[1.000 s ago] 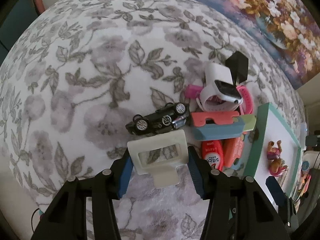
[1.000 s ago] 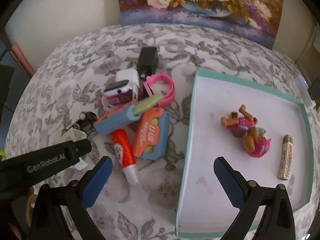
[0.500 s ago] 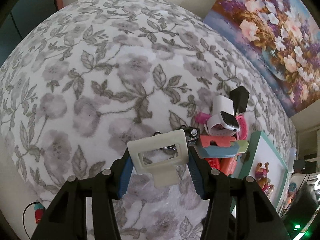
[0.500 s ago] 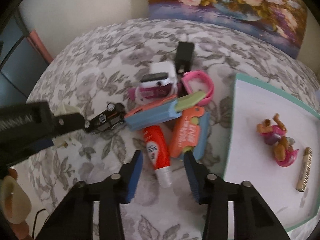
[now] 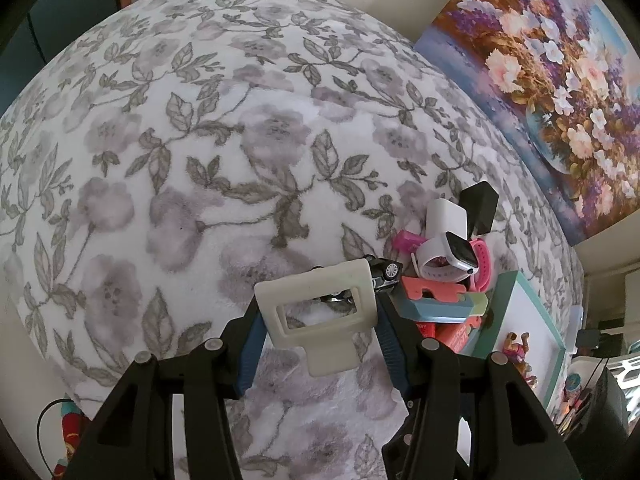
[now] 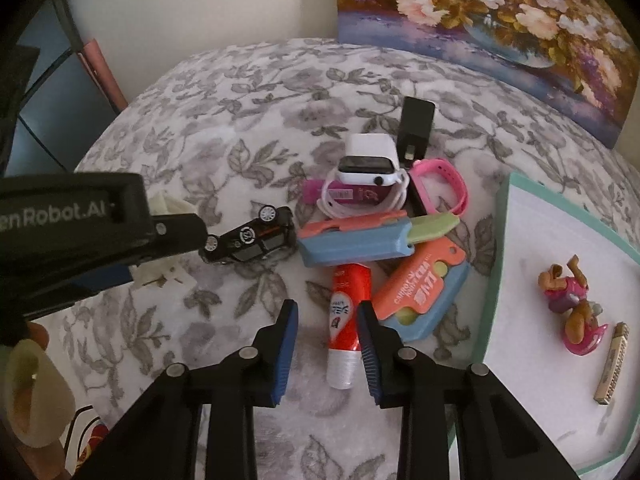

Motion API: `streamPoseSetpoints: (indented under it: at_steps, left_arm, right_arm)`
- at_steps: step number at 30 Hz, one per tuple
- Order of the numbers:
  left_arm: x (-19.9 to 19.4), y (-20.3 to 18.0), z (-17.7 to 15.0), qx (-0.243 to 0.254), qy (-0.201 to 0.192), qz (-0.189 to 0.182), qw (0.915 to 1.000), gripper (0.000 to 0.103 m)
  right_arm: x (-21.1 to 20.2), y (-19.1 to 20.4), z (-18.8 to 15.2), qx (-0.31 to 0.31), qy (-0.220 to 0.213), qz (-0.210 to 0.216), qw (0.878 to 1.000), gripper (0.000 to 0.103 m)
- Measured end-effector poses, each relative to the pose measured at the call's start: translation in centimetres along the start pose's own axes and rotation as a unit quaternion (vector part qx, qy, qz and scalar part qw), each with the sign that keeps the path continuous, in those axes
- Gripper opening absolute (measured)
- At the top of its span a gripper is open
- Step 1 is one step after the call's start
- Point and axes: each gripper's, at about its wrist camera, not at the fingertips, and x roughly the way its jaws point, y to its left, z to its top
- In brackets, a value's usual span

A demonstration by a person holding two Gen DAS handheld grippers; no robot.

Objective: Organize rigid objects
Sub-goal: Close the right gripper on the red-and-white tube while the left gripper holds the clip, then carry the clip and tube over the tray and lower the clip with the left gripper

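My left gripper (image 5: 320,320) is shut on a cream plastic frame piece (image 5: 320,312) and holds it above the floral cloth, left of the pile. The pile holds a black toy car (image 6: 248,240), a white smartwatch (image 6: 368,168), a pink band (image 6: 440,188), a blue-and-coral case (image 6: 360,240), an orange-and-blue card holder (image 6: 424,292), a black charger (image 6: 416,124) and a red-and-white tube (image 6: 346,312). My right gripper (image 6: 326,344) is partly open, its jaws on either side of the tube, apart from it.
A teal-rimmed white tray (image 6: 490,300) at the right holds a pink and brown toy figure (image 6: 568,304) and a small beige bar (image 6: 612,360). A flower painting (image 6: 480,20) leans on the wall behind. The left gripper's body (image 6: 80,232) reaches in from the left.
My left gripper has lifted the cream piece up and away from the cloth. My right gripper has swung left from the tray to the tube and narrowed its jaws.
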Motion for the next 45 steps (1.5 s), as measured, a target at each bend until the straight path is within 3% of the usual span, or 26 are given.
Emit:
streamPoseSetpoints:
  at_steps: [11, 25, 35, 45]
  left_arm:
    - [0.4, 0.1, 0.1, -0.002, 0.007, 0.000, 1.0000, 0.054]
    - [0.7, 0.3, 0.2, -0.009, 0.010, -0.002, 0.9999, 0.054]
    - [1.1, 0.3, 0.1, -0.009, 0.016, 0.002, 0.9998, 0.054]
    - [-1.5, -0.2, 0.4, -0.002, -0.026, -0.003, 0.9997, 0.054]
  right_arm:
    - [1.1, -0.1, 0.7, -0.001, 0.004, -0.009, 1.000, 0.029]
    - [3.1, -0.3, 0.1, 0.009, 0.041, -0.004, 0.999, 0.030]
    - [3.3, 1.2, 0.1, -0.015, 0.032, -0.041, 0.999, 0.028]
    - [-1.0, -0.6, 1.1, 0.032, -0.017, 0.001, 0.999, 0.028]
